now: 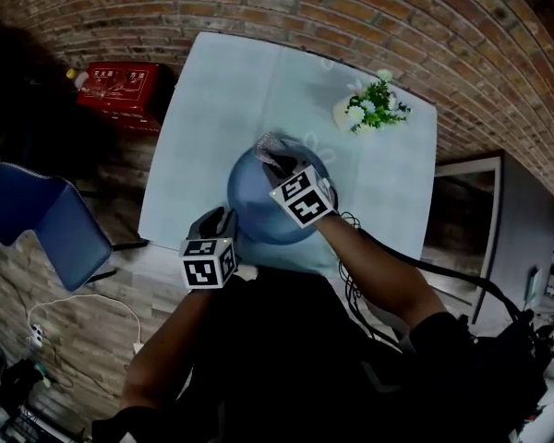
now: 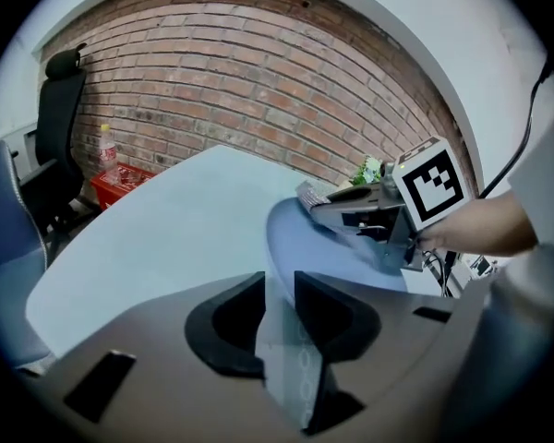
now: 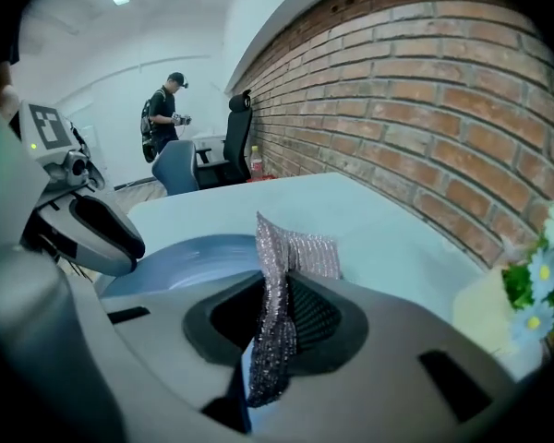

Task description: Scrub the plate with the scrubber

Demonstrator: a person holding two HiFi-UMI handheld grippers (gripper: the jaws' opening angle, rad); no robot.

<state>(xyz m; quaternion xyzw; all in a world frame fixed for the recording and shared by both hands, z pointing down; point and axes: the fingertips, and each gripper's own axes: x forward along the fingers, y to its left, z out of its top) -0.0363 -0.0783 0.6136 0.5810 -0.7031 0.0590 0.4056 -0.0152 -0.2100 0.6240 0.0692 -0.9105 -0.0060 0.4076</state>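
Plate (image 1: 258, 209): blue, lying flat on the table (image 1: 222, 100) directly in front of the person. The right gripper (image 3: 275, 289), clenched on the silvery scrubber (image 3: 295, 247), hangs over the plate's far half, so the face to be scrubbed lies just beneath it and toward the person. The left gripper (image 2: 279, 289) stands at the near left rim, jaws slightly apart astride the rim, apparently not pinching it.

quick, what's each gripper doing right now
left gripper: jaws apart, plate rim in the gap, not clearly pinched
right gripper: closed on the scrubber
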